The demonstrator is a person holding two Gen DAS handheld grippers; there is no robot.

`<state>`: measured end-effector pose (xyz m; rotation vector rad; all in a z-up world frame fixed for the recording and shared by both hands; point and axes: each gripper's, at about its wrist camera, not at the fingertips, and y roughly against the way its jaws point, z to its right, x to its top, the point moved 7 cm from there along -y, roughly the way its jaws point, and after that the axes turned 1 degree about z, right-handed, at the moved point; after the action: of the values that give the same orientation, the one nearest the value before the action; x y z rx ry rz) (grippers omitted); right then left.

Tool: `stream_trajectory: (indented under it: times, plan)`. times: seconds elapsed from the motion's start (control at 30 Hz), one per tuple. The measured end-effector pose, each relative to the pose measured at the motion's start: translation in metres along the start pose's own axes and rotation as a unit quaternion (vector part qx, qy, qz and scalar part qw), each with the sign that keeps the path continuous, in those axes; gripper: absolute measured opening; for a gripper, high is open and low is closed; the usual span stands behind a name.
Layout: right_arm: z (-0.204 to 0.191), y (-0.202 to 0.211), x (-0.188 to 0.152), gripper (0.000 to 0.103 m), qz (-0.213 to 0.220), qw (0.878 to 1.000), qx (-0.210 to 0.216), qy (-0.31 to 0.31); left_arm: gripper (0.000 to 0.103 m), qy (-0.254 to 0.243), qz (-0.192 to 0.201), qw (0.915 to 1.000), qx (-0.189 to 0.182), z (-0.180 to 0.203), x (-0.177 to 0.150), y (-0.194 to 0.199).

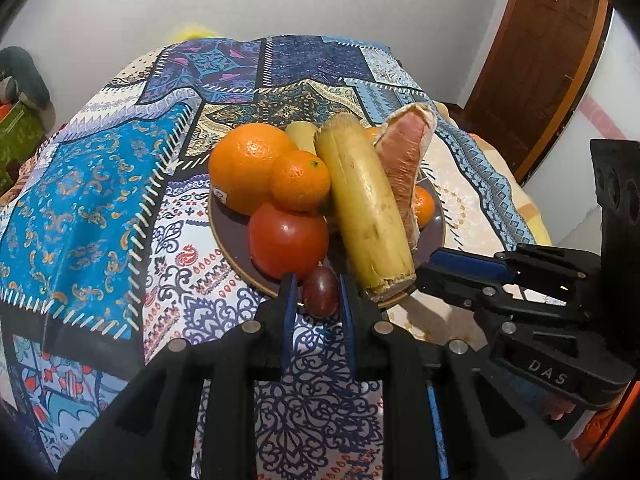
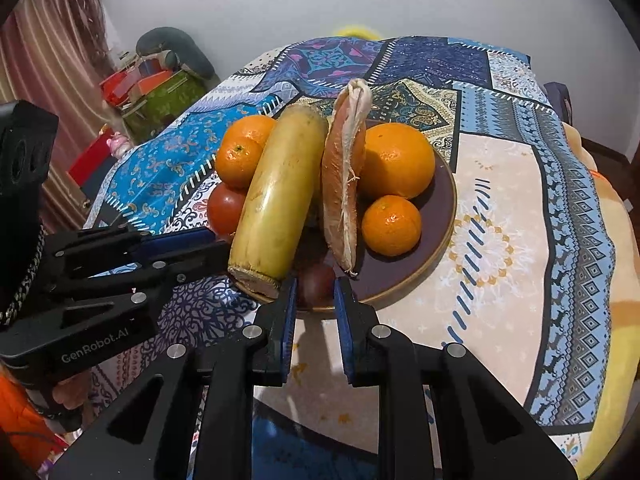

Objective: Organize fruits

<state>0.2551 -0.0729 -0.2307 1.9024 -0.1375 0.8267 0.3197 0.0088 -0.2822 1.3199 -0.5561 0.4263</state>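
A dark brown plate point(image 1: 228, 232) point(image 2: 442, 216) holds a large orange point(image 1: 248, 166), small oranges point(image 1: 299, 180) point(image 2: 391, 225), a red tomato point(image 1: 286, 240), a yellow banana point(image 1: 364, 208) point(image 2: 280, 196), a pomelo wedge point(image 1: 406, 160) point(image 2: 344, 184) and a dark red grape point(image 1: 320, 290) point(image 2: 316, 282) at its near rim. My left gripper point(image 1: 319, 286) stands slightly open around the grape; I cannot tell whether the pads touch it. My right gripper point(image 2: 315, 290) is slightly open at the plate's near rim, the grape just beyond its tips. Each gripper shows beside the other's view.
The plate stands on a table under a patchwork blue cloth point(image 1: 100, 184) point(image 2: 520, 200). A wooden door point(image 1: 540, 68) is at the far right. Boxes and cushions point(image 2: 160, 84) lie beyond the table's left edge.
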Motion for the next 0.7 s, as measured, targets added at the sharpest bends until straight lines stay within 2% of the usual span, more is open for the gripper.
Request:
stream_trajectory:
  times: [0.2,0.33,0.47,0.7]
  plan:
    - [-0.003,0.028,0.011,0.018,0.024,1.000,-0.004,0.000,0.019,0.011,0.030,0.9994,0.009,-0.002,0.007,0.036]
    - [-0.011,0.067,0.020,0.018,0.065,0.998,-0.019,0.007,0.019,0.004,0.080,0.9965,0.024,0.005,0.016,0.084]
    - [-0.022,0.116,0.030,0.018,0.117,0.992,-0.036,0.018,0.019,-0.003,0.147,0.9884,0.038,0.018,0.028,0.147]
    - [-0.051,0.216,0.042,0.018,0.222,0.974,-0.044,0.029,0.019,-0.019,0.259,0.9642,0.052,0.048,0.033,0.257]
